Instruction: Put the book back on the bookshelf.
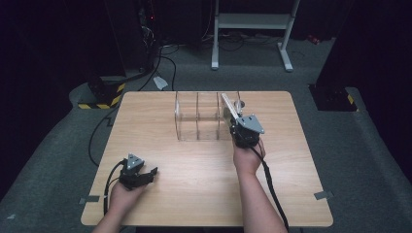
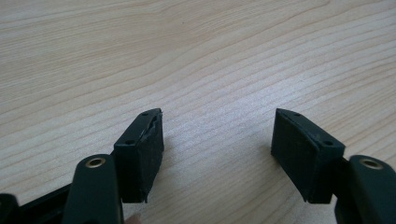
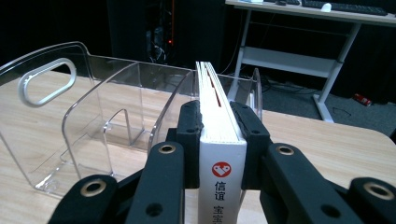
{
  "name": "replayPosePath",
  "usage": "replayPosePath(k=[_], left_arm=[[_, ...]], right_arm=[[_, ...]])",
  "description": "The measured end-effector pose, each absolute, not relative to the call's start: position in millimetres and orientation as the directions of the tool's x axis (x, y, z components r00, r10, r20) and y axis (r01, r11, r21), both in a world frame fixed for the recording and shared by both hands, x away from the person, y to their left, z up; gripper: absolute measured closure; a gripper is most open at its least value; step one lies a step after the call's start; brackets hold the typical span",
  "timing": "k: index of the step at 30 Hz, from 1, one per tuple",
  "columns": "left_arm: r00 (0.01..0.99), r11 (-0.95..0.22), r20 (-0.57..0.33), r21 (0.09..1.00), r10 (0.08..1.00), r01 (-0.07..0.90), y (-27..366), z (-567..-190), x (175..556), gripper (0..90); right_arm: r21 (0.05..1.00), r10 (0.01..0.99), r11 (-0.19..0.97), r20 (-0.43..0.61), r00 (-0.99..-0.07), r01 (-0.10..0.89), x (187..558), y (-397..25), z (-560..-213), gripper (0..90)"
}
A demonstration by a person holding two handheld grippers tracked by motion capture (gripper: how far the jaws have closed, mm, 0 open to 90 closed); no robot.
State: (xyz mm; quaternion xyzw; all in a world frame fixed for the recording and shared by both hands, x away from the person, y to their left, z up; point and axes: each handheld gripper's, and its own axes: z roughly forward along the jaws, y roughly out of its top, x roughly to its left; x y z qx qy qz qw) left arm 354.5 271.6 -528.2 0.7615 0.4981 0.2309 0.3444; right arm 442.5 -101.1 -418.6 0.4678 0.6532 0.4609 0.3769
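Right hand-held gripper [image 3: 218, 135]: we note both jaws clamped on a white book [image 3: 219, 140], spine toward the camera, a red logo and dark characters on the spine. From above, this hand-held gripper [image 1: 236, 124] sits at the near right corner of the clear rack [image 1: 201, 116], and the book [image 1: 230, 107] slants up and away over the rack's rightmost slot. We cannot tell whether the book touches the rack wall. The rack [image 3: 93, 121] is transparent, with curved dividers and an oval handle cut-out at its end.

Left hand-held gripper [image 2: 217, 140]: jaws spread wide, nothing between them, bare wood beneath. In the high view it [image 1: 145, 174] rests well apart from the rack, toward the near left corner of the table [image 1: 204, 194].
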Motion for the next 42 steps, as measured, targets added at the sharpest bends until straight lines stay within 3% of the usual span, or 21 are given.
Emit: replayPosePath(k=[16,42], left_arm=[[0.398,-0.267,0.008,0.755,0.917,0.599,272,-528,354,34.3],[0.397,-0.264,0.005,0.756,0.918,0.599,271,-528,354,34.3]], right_arm=[[0.945,0.962,0.156,-0.079,-0.263,0.286,460,-94,-429,75.3],[0.921,0.962,0.147,-0.047,-0.271,0.361,434,-106,-451,74.1]])
